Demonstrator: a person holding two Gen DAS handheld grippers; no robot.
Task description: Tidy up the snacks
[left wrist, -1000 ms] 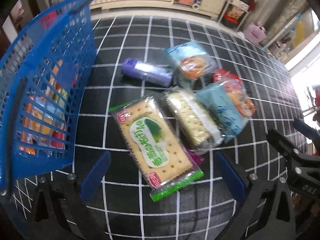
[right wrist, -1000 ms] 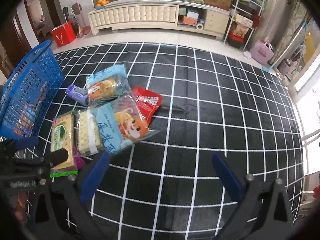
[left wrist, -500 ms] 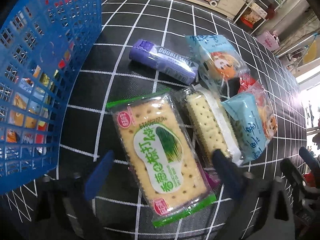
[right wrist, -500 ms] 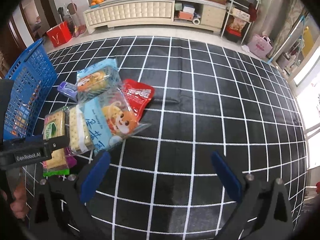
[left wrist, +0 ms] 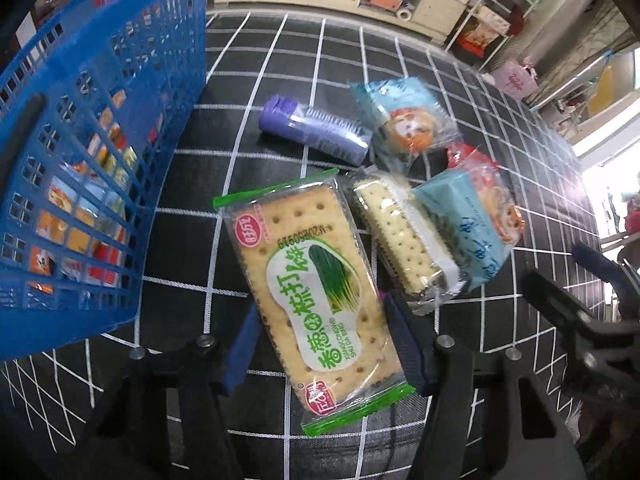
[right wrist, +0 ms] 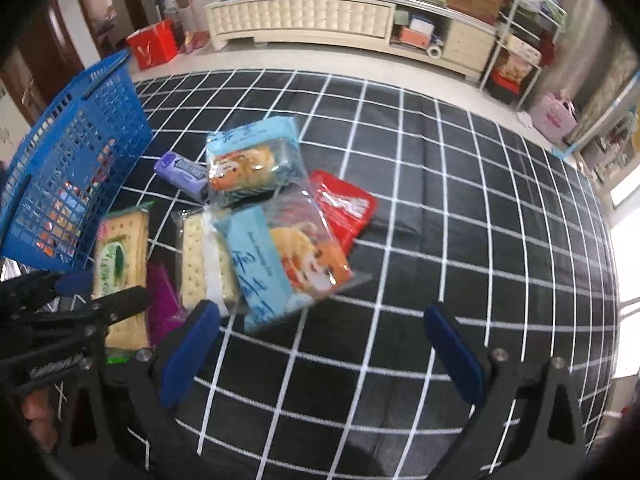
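The left gripper (left wrist: 320, 344) points steeply down at the near end of a flat green-edged cracker packet with a green leaf label (left wrist: 316, 276). Its two blue pads (left wrist: 404, 344) now flank the packet's long sides; a second ago they stood spread wide, well clear of it, and the jaws have just been closing, now about half as wide. The right-hand pad lies against the packet's edge, while whether the left-hand pad touches is unclear, so the grip does not read as firm. The packet lies flat on the black cloth with a white grid (left wrist: 280, 80), as before.

The right gripper (right wrist: 320, 344) stands wide apart with nothing between its blue pads, tilted down over bare cloth. Since the earlier frame it has slid leftward toward the snack pile, so its left pad now sits just beside the clear-wrapped pale sandwich cracker pack (right wrist: 200, 260) and the light-blue pastry pouch with a cartoon animal (right wrist: 280, 264).

Just right of the green packet lies that sandwich cracker pack, with the blue pouch leaning on it. Farther off are a second light-blue cartoon pouch (left wrist: 404, 120), a red foil sachet (right wrist: 344, 204) and a purple gum pack (left wrist: 316, 132). A scrap of magenta wrapper (right wrist: 160, 296) shows between the two cracker packs. To the far left stands the blue plastic lattice basket (left wrist: 80, 120), with colourful snack packets visible through its wall. A cream sideboard (right wrist: 320, 16) lines the far wall.
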